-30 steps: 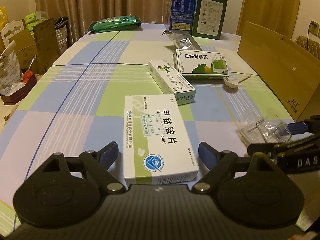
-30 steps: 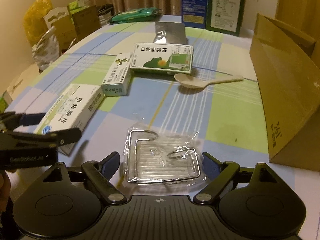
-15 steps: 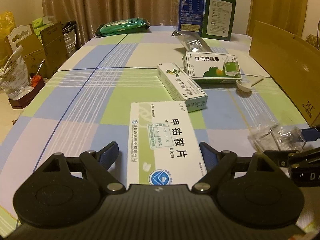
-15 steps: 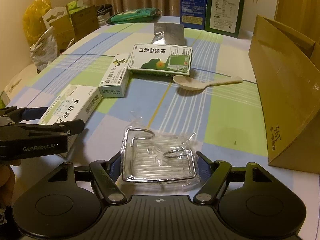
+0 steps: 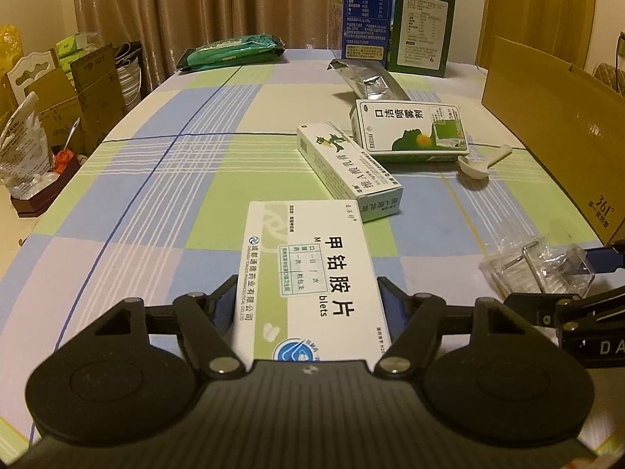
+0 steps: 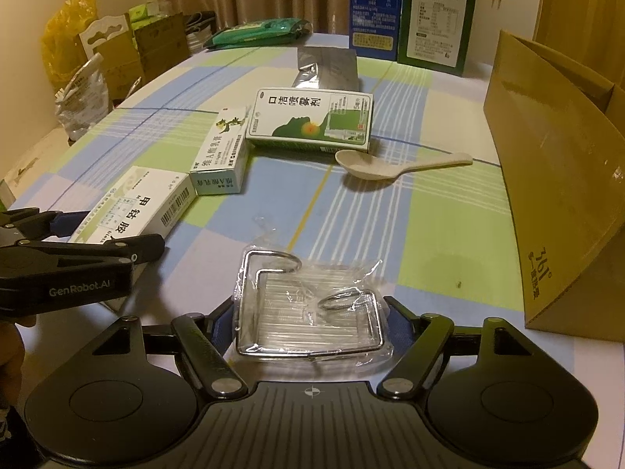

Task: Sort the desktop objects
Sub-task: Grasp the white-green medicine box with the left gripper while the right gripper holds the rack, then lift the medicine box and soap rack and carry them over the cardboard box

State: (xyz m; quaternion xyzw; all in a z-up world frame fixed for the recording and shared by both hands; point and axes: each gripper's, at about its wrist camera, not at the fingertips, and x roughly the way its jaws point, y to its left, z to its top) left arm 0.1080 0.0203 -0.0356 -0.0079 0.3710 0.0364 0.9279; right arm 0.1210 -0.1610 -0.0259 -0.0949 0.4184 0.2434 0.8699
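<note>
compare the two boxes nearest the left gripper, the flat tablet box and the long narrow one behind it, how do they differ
The tablet box is wide and flat; the narrow box is slimmer and taller-sided. The tablet box sits between the left gripper's fingers; the narrow box lies free. The tablet box points straight away; the narrow box lies slanted. Both are white and green, lying flat on the tablecloth.
</note>
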